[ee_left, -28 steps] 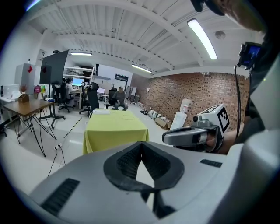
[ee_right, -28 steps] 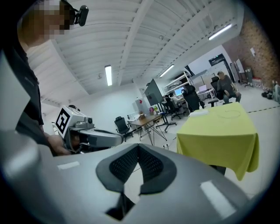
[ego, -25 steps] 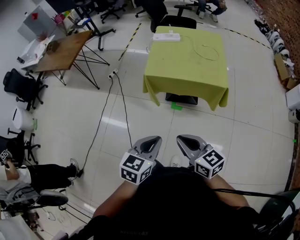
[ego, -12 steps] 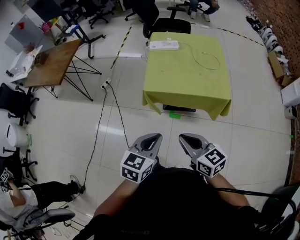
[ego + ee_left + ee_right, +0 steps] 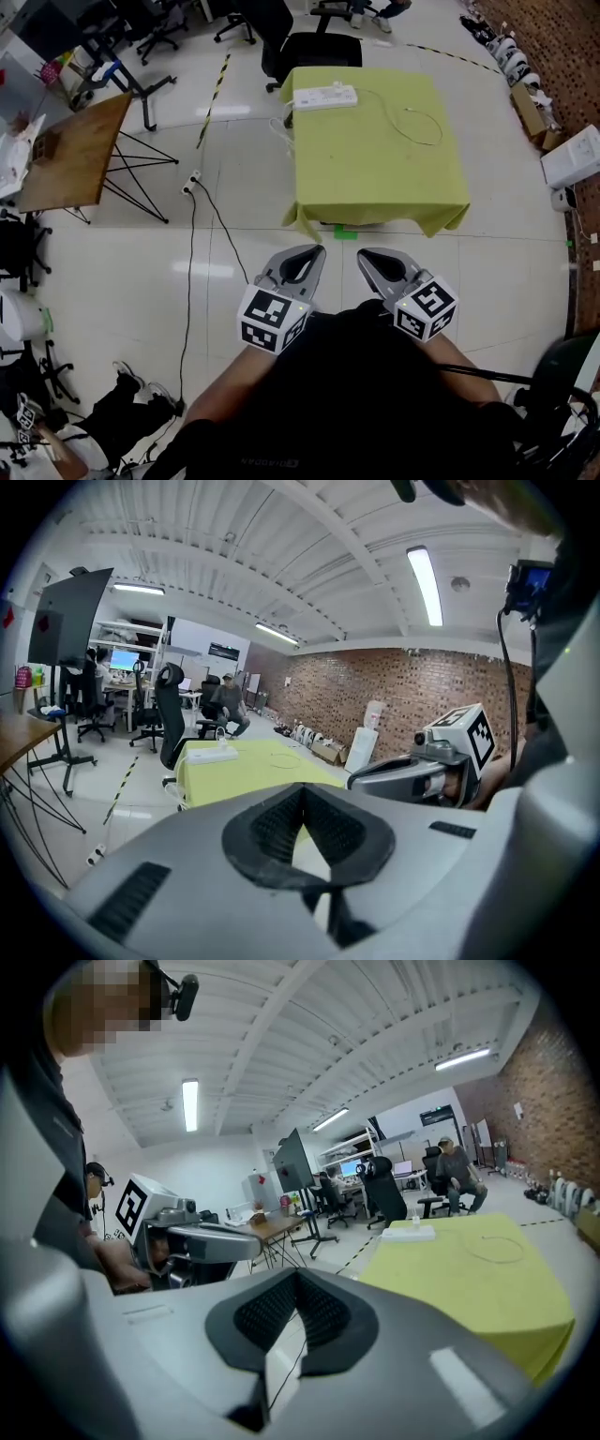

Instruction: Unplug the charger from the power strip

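Note:
A white power strip [image 5: 323,96] lies at the far left end of the table with the yellow-green cloth [image 5: 375,178]. A small white charger [image 5: 413,1223] stands plugged into the strip, and its thin white cable [image 5: 420,122] loops across the cloth. The strip also shows in the left gripper view [image 5: 216,755]. My left gripper [image 5: 314,251] and right gripper [image 5: 364,253] are held side by side near my body, over the floor and well short of the table. Both are shut, with nothing between their jaws [image 5: 302,789] [image 5: 297,1274].
A black office chair [image 5: 314,47] stands behind the table. To the left is a wooden folding table [image 5: 66,155], and a black cable runs across the floor from a floor socket [image 5: 192,181]. Boxes [image 5: 572,155] and shoes line the brick wall on the right. People sit at the far desks.
The whole view has moved forward, so the yellow-green table is nearer and more centred. Both grippers came along side by side with their jaws unchanged.

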